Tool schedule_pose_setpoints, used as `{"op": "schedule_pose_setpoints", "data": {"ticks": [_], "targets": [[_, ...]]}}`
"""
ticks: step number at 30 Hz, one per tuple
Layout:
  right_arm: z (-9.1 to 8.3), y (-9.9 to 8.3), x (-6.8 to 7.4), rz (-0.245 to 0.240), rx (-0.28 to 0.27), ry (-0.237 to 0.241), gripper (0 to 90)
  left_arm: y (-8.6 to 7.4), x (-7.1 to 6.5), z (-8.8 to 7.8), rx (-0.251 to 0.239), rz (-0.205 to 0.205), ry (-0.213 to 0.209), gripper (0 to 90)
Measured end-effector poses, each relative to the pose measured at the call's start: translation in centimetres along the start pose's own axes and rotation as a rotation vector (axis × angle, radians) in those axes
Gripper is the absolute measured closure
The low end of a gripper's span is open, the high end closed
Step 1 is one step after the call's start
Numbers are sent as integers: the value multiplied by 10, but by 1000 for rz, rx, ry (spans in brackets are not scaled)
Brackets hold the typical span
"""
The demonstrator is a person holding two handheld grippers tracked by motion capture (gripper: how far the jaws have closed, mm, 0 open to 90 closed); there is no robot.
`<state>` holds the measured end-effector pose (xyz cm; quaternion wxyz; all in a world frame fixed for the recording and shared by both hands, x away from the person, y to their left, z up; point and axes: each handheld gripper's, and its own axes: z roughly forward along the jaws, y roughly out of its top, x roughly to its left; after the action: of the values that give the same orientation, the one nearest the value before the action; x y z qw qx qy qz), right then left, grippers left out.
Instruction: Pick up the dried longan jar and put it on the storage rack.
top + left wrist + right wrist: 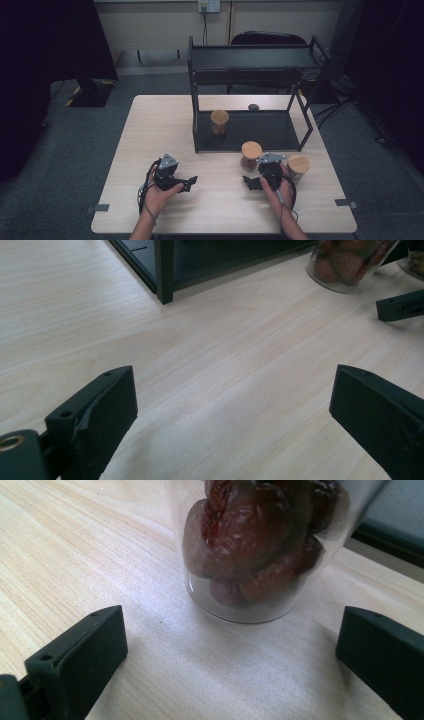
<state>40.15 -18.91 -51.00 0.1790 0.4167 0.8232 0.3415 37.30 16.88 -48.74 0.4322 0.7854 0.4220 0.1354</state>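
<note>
near the table's [150, 125] front edge, the left gripper [184, 183] hovers with jaws spread wide and empty. the right gripper [251, 182] is likewise wide open, facing a jar of dates [255, 545] just ahead, not touching.

No text, label, brand, number or sign can be read on anything here.

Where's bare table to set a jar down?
Free: the table's left half, left of the black shelf rack, and the strip between both grippers. Crowded: front right, where two wooden-lidded jars stand by the right gripper.
</note>
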Motion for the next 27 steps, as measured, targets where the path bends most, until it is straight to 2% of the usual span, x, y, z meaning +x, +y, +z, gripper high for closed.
{"op": "schedule_pose_setpoints", "data": {"ticks": [27], "targets": [[0, 0, 0, 1, 0, 0, 0, -30, 14, -12, 33, -30, 37, 49]]}}
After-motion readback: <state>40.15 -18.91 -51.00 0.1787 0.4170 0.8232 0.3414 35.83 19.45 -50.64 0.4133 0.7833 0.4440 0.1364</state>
